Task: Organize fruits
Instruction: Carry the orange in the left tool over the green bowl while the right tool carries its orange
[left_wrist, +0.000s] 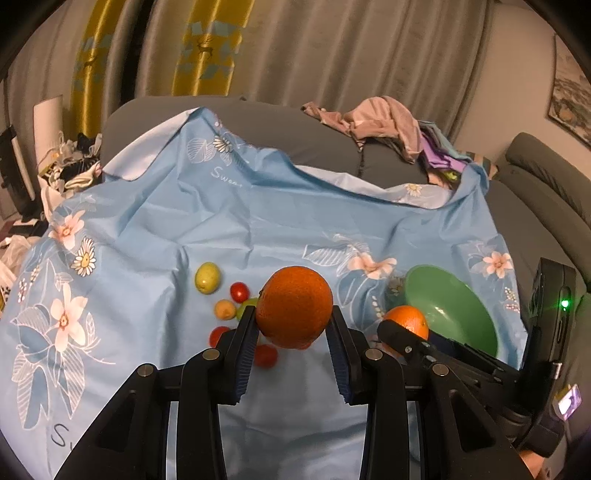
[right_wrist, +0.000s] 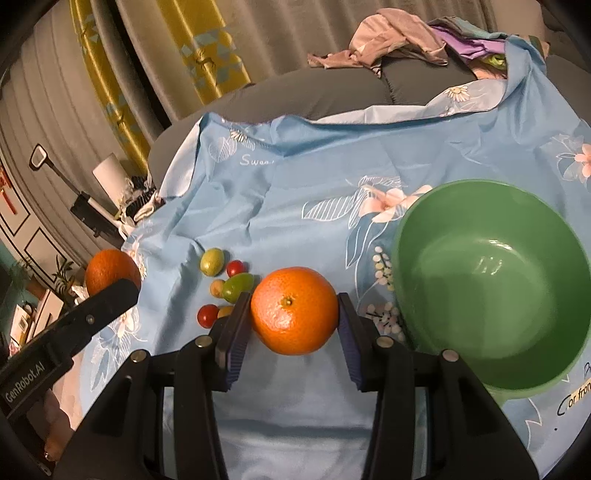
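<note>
Two hand-held grippers over a sofa draped with a pale blue floral cloth (left_wrist: 221, 206). The left gripper (left_wrist: 293, 328) is clamped on a darker orange (left_wrist: 295, 306), its blue-ribbed pads (left_wrist: 245, 354) pressed against both flanks of the fruit, which sits clear of the cloth. The right gripper (right_wrist: 293, 321) is likewise clamped on a lighter orange (right_wrist: 293, 310), stem scar facing up, pads touching it on each side; this fruit hangs just beside the near rim of a green bowl (right_wrist: 491, 284), which rests tilted on the cloth and holds nothing. Each gripper appears in the other's view: the right one with its orange at the right of the left wrist view, the left one with its orange at the left of the right wrist view. On the cloth between and beyond the two grippers lies a loose cluster of small fruits: a yellow-green oval fruit (right_wrist: 212, 261), a green grape-like fruit (right_wrist: 238, 286), a small yellowish fruit (right_wrist: 217, 288), and red cherry tomatoes (right_wrist: 207, 315), several partly hidden behind the left finger of each gripper. Behind the cloth, the grey sofa back (left_wrist: 295, 129) carries a heap of crumpled clothes (left_wrist: 384, 125); grey curtains (left_wrist: 332, 48) with yellow panels hang beyond. Household clutter (left_wrist: 70, 166) lies off the sofa's left end.
</note>
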